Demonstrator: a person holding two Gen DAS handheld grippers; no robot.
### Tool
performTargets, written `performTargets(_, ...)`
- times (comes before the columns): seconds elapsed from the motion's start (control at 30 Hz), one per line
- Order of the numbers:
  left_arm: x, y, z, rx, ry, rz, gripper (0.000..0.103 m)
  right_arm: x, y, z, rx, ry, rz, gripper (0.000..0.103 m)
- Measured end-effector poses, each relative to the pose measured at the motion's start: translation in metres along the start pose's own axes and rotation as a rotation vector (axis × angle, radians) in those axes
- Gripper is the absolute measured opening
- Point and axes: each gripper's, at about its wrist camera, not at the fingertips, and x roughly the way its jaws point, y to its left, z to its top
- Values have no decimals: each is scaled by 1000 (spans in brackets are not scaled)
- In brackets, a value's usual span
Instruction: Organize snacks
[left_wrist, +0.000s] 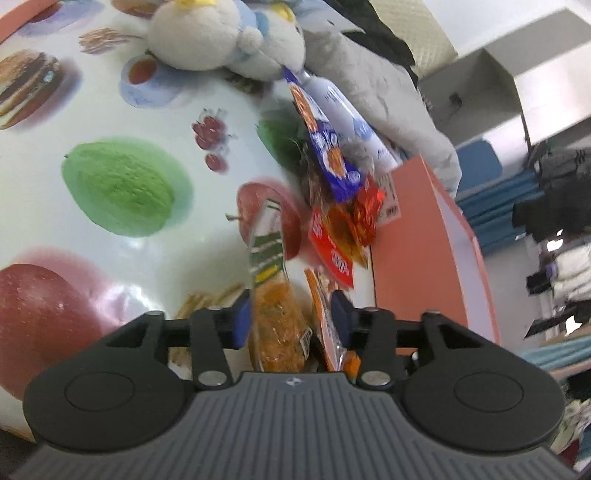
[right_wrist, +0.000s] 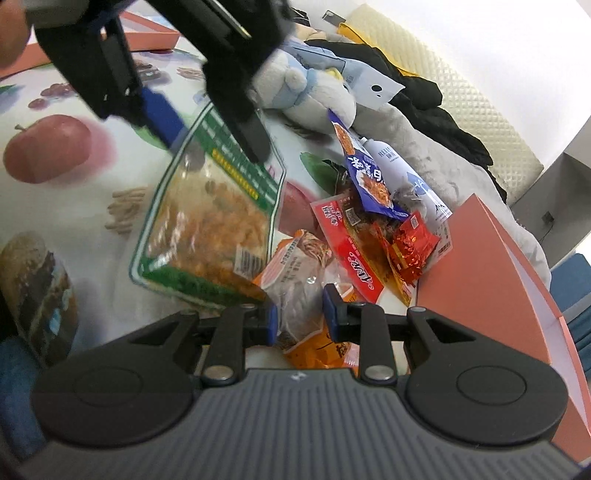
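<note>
L wrist cam: my left claw (left_wrist: 291, 319) stands apart around the green-edged snack bag (left_wrist: 271, 295), seen edge-on; pads not pressing, bag released. R cam shows same bag (right_wrist: 207, 218) flat-on, lying on the fruit-print desk cover (right_wrist: 55, 147), left claw (right_wrist: 207, 122) over its top edge. My right claw (right_wrist: 299, 317) is clenched on a clear orange-trimmed packet (right_wrist: 295, 288). Behind it, a pile: red packet (right_wrist: 351, 251), blue packet (right_wrist: 365, 177), foil wrappers (right_wrist: 410, 247), touching the pink box (right_wrist: 487, 266). Plush toys (left_wrist: 221, 37) clearer in L cam; white tube (right_wrist: 399, 166) legible only in R.
</note>
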Motion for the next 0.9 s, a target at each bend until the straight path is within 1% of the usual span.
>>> performTargets(0.1,8,-4,-4,28,0,42,53,0,-1,-1,5,-2,4,28)
performTargets(0.17,14,-3,-6,25,16,58,53,0,-1,-1,10,-3,6,28)
performTargets(0.27,22,-3,-11,51,36,97,52,1,-3,-1,18,-5,11,28)
performTargets(0.33,27,0,-14,49,58,98,52,1,-3,-2,20,-6,13,28)
performTargets(0.4,28,0,-18,67,51,99,52,0,-4,-2,23,-6,15,28)
performTargets(0.53,30,-5,-21,93,42,127,51,0,-5,-2,31,-8,19,29)
performTargets(0.57,31,-6,-21,96,41,134,49,0,-6,-2,32,-9,20,29)
performTargets(0.6,32,-7,-22,109,40,146,41,0,-6,-2,34,-9,21,28)
performTargets(0.67,33,-10,-23,130,40,162,40,1,-8,-2,40,-9,25,28)
performTargets(0.73,34,-10,-23,139,40,161,34,1,-10,-2,48,-9,27,28)
performTargets(0.9,35,-15,-22,161,42,176,27,-1,-15,0,70,-5,29,28)
